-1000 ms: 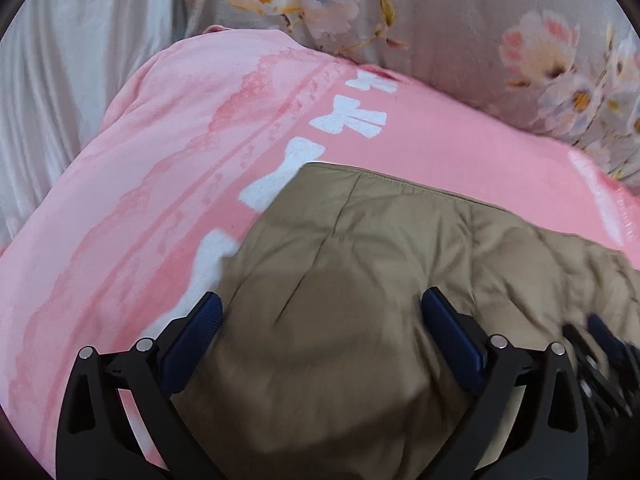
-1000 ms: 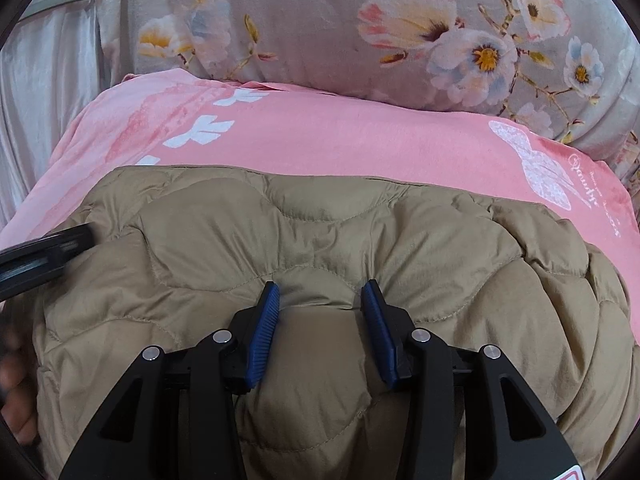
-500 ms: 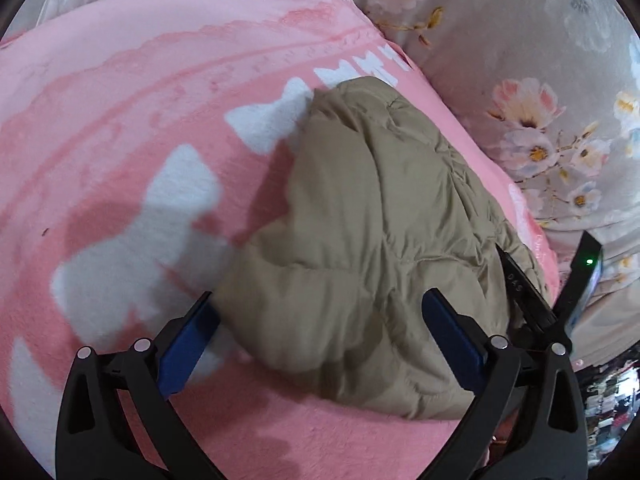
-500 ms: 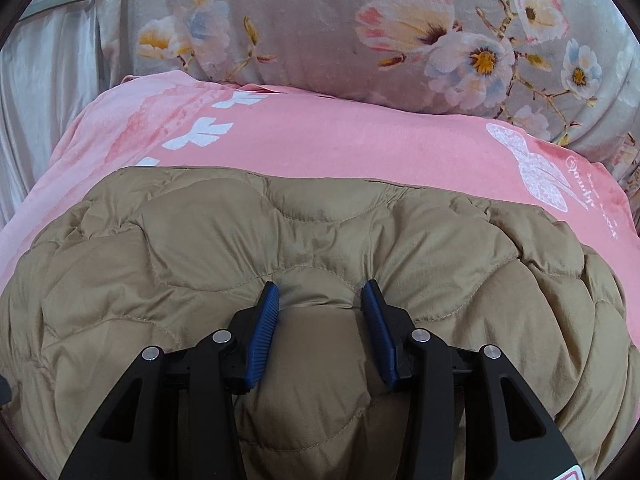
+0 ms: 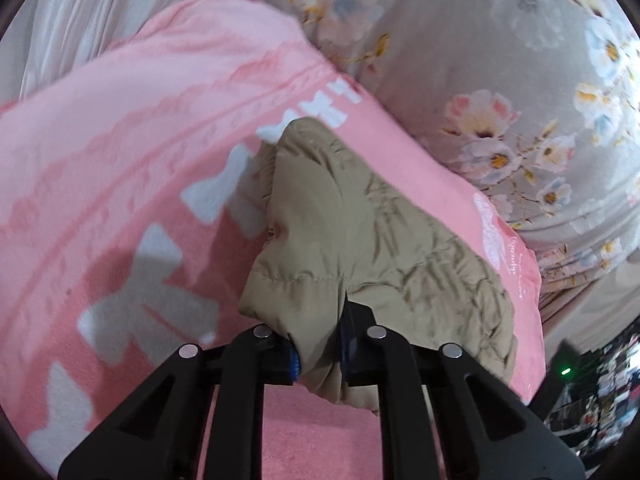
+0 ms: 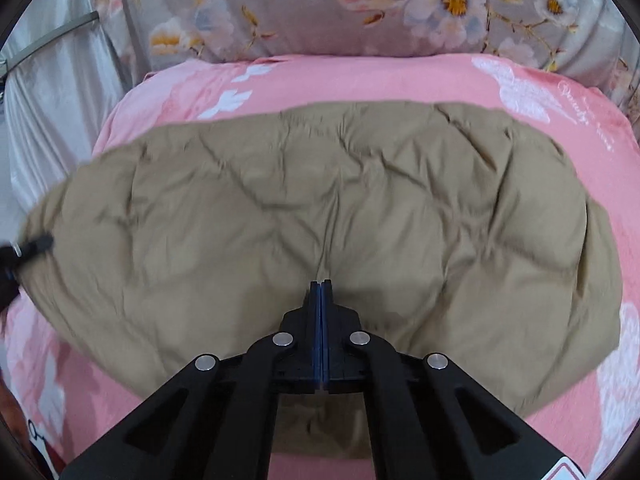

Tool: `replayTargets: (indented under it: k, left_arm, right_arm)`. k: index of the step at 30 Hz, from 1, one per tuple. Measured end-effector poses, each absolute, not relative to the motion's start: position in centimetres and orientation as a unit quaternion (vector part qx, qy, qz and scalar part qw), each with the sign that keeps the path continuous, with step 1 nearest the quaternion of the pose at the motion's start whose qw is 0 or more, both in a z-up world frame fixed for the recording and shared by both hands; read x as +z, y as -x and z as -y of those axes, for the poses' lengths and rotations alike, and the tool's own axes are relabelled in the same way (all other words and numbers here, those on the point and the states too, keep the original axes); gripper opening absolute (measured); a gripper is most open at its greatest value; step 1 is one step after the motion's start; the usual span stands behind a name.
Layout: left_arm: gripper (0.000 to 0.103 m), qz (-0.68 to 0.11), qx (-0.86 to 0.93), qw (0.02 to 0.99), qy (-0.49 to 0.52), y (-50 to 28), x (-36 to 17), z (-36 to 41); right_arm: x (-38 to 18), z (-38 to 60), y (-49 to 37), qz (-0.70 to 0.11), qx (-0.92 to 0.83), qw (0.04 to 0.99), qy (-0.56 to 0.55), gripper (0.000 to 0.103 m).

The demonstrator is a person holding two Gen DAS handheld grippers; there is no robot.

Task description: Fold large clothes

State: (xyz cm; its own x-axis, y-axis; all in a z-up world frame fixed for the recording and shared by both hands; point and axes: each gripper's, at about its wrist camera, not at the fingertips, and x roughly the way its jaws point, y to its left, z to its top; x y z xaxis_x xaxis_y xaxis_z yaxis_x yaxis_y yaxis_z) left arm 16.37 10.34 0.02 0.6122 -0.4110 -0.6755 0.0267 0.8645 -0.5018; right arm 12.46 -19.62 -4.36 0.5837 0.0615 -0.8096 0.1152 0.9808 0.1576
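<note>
Around the work: a pink fleece blanket (image 6: 360, 80) with white bow and butterfly prints covers the bed, a grey floral-print cushion (image 6: 304, 8) runs along the bed's far edge, and pale silvery fabric (image 6: 52, 92) hangs past its left edge. In the left wrist view, dark clutter shows blurred beyond the bed's right corner, too unclear to name. The task item, a tan quilted puffer jacket (image 6: 340, 208), lies spread across the middle of the blanket; its shell is smooth and slightly glossy, stitched into puffy wavy panels, creased where pulled. My left gripper (image 5: 318, 350) has its jaws pinched on a bunched hem corner of the jacket (image 5: 360, 232). My right gripper (image 6: 321, 284) has its jaws pressed fully together at the jacket's near edge, fabric puckering toward them; nothing blocks either hold.
</note>
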Motion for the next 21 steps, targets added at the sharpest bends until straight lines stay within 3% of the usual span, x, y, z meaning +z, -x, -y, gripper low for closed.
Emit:
replayTargets:
  k: [5,9,13,16,21]
  left_arm:
    - [0.011,-0.338,-0.144,0.917,0.156,-13.1,8.4,-9.2]
    - [0.010,-0.301,-0.165,0.933,0.112,-11.4,12.3,-6.6]
    - [0.010,-0.302,-0.194,0.930,0.083,-10.5,12.5,-2.3]
    - [0.010,-0.313,-0.243,0.916,0.065,-9.8,12.2,1.4]
    - [0.010,-0.363,-0.299,0.881,0.054,-11.1,9.6,7.8]
  right_arm:
    - [-4.7,15.3,-11.3,-0.475,0.049,0.871,-0.114,0.001]
    - [-6.3,11.4,-12.6,-0.483,0.101,0.860,-0.129,0.001]
    - [-6.8,10.9,-13.8,-0.478,0.114,0.858,-0.148,0.001]
    - [-5.5,14.9,-11.8,-0.470,0.131,0.841,-0.233,0.001]
    - [-1.6,23.3,-5.8,-0.453,0.005,0.873,-0.183,0.001]
